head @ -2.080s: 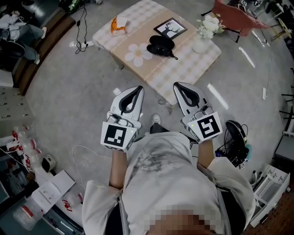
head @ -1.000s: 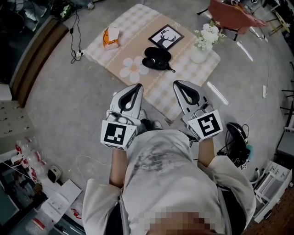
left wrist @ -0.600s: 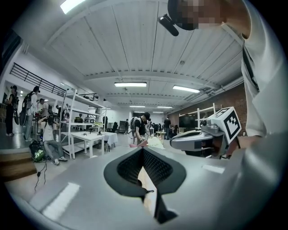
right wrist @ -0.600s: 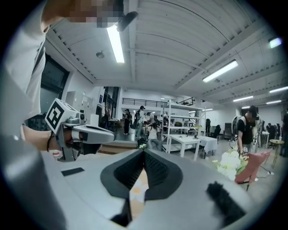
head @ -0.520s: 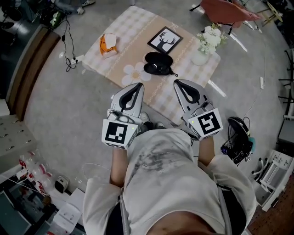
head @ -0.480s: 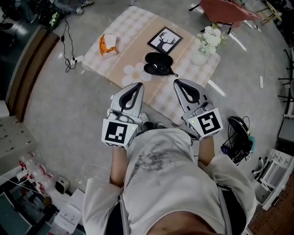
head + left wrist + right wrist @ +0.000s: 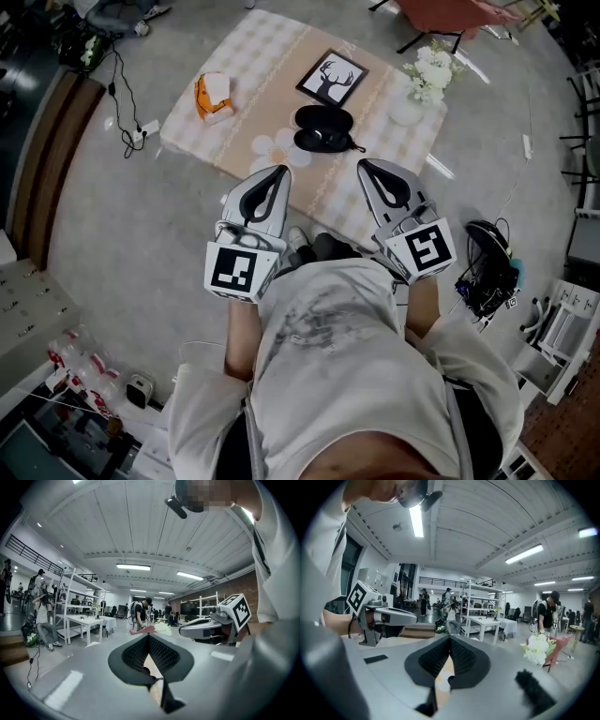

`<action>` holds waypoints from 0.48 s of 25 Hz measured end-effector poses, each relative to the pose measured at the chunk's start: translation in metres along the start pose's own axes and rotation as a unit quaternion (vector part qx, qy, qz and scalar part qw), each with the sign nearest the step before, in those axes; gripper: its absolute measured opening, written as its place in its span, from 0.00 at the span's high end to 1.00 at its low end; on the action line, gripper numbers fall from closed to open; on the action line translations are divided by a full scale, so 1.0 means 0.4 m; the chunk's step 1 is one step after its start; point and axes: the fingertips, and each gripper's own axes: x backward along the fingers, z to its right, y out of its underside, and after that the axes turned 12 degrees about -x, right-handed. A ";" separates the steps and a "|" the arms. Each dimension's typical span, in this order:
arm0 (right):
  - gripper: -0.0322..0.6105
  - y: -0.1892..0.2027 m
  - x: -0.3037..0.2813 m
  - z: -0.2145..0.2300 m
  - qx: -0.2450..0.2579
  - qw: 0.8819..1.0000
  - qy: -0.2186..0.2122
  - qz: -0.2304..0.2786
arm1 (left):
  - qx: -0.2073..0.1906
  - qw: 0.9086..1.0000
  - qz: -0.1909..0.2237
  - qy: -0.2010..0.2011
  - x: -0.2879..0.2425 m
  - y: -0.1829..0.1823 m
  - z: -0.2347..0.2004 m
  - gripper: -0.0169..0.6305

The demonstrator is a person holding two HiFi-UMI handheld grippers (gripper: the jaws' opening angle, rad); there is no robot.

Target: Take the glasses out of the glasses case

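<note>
On the low table with the checked cloth [image 7: 272, 56] lies the black glasses case [image 7: 323, 128], near the table's middle, its lid apparently open; I cannot make out the glasses. Both grippers are held side by side above the table's near edge, short of the case. The left gripper [image 7: 273, 172] has its jaws together at the tips and holds nothing; the left gripper view shows the same [image 7: 149, 635]. The right gripper [image 7: 367, 166] is likewise shut and empty, as the right gripper view confirms [image 7: 450, 637].
A framed deer picture [image 7: 331, 78], a white vase of flowers [image 7: 420, 75] and an orange-and-white box [image 7: 212, 96] share the table. A red chair [image 7: 455, 14] stands behind it. Cables [image 7: 127, 89] lie on the floor at the left, black gear [image 7: 487, 272] at the right. People and shelves stand beyond.
The person has stepped toward the table. Both grippers have come forward over its near edge, still shut. The case and other table things now lie nearer the grippers.
</note>
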 end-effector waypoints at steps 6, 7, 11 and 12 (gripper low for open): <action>0.92 0.014 -0.032 0.025 -0.004 1.000 0.010 -0.012 | 0.006 1.000 -0.006 0.011 -0.028 0.026 -0.013 0.96; 0.92 0.017 -0.038 0.031 -0.004 1.000 0.010 -0.013 | 0.006 1.000 -0.006 0.012 -0.032 0.031 -0.015 0.96; 0.92 0.030 -0.061 0.057 -0.010 1.000 0.010 -0.013 | 0.006 1.000 -0.012 0.013 -0.059 0.046 -0.029 0.96; 0.92 0.032 -0.068 0.064 -0.011 1.000 0.010 -0.014 | 0.006 1.000 -0.014 0.014 -0.068 0.049 -0.032 0.96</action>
